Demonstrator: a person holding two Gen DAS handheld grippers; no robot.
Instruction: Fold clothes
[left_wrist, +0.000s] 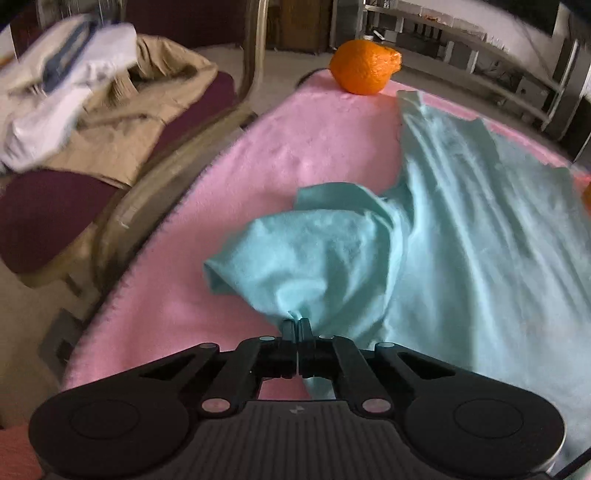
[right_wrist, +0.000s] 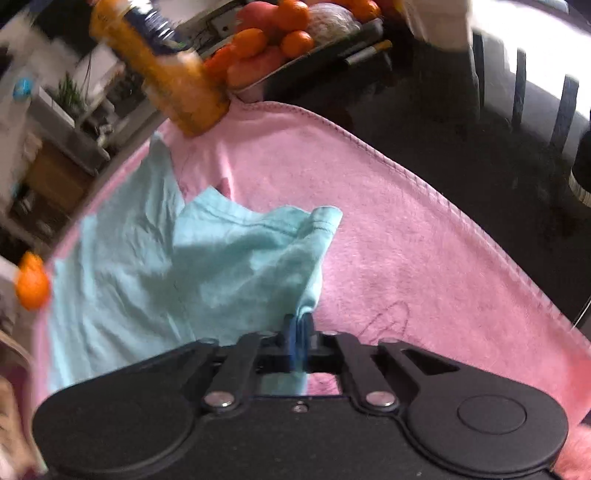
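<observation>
A big fuzzy pink blanket (left_wrist: 325, 147) covers the table, and a soft, wrinkly light-blue shirt (left_wrist: 461, 229) lies spread on it. A round bumpy orange (left_wrist: 364, 66) sits at the far edge, and a blurry orange bottle (right_wrist: 166, 74), maybe juice, stands at the other far corner. Both grippers tilt down: the left gripper (left_wrist: 296, 325) pinches the shirt's near left corner tight, and the right gripper (right_wrist: 298, 325) is clamped on its near right corner.
</observation>
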